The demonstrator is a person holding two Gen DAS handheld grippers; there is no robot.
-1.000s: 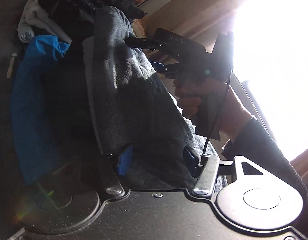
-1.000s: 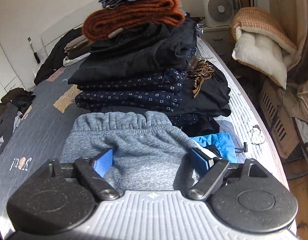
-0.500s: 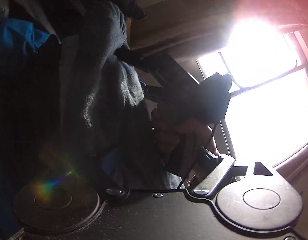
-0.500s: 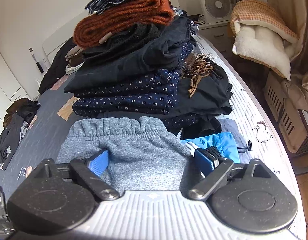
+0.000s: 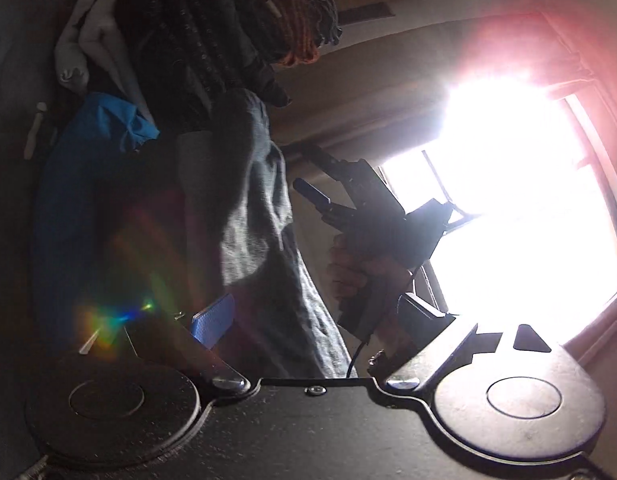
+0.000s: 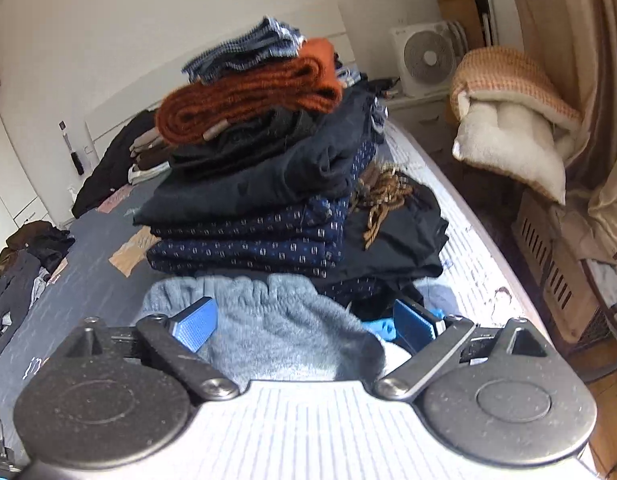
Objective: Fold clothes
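Widening since a second ago, left tongs [image 5: 308, 320] are opening around grey sweatpants [image 6: 276, 320]; right tongs [image 6: 304, 320] are standing apart. Only the right view is showing the folded pile [image 6: 268, 184] behind the sweatpants.

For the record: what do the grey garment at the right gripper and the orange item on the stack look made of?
Grey garment: looks like heathered fleece or sweatshirt knit, matte, with a gathered elastic band. Orange item: looks like fuzzy wool or a similar knit, hairy surface, thick rolled folds. Fibre content cannot be told.

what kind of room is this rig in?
Most likely a bedroom in a home. The clothes lie on a bed, with a stack of folded clothes on it, a box fan on a low cabinet beyond, and a curtained window.
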